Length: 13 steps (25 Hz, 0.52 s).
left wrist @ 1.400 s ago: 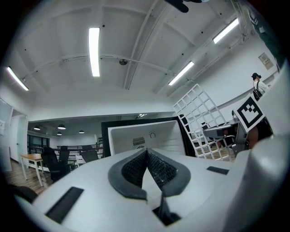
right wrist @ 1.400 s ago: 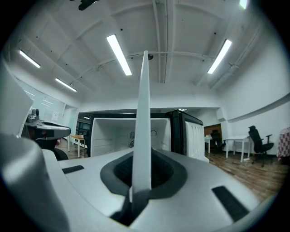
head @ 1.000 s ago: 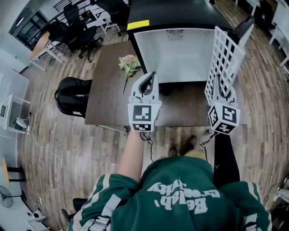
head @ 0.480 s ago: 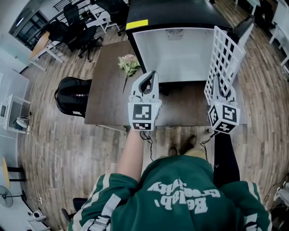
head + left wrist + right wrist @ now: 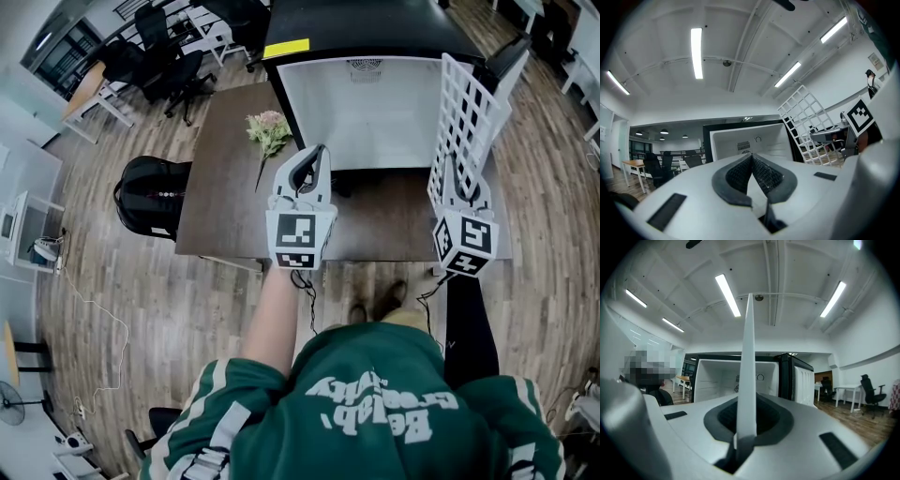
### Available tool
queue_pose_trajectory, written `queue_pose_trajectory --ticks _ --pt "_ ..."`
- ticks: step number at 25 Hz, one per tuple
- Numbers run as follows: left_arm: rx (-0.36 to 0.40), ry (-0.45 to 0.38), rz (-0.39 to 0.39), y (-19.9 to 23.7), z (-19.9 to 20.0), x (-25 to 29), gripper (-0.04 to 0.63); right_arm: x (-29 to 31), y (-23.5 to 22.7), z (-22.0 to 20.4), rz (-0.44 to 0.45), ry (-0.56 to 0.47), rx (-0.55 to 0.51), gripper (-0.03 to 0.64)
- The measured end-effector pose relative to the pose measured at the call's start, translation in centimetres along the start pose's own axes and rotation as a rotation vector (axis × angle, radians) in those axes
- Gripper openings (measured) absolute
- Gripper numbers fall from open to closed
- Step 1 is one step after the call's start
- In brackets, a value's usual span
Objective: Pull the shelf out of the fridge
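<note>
Right gripper (image 5: 457,190) pinches the shelf (image 5: 469,112), upright above its jaws, fridge (image 5: 361,122) ahead; left gripper (image 5: 314,159) is closed, empty.

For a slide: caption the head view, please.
Right gripper holds the white wire shelf upright outside the open fridge; left gripper shut and empty.

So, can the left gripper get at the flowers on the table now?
Probably yes. The flowers lie on the table just beyond the left gripper, nothing between them. It is shut and empty, so must open first.
</note>
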<state>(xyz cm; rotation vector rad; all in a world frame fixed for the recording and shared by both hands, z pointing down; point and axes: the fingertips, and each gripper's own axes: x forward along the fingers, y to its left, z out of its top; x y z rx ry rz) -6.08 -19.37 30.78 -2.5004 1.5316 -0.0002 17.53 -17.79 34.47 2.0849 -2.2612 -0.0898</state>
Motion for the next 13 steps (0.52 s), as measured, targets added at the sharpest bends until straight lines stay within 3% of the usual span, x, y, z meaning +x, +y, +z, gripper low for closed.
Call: queue_pose_trajectory --ticks 13 --pt "0.001 0.002 0.0 -0.48 0.0 -0.49 0.017 -0.6 0.07 -0.2 0.012 0.004 0.0 0.041"
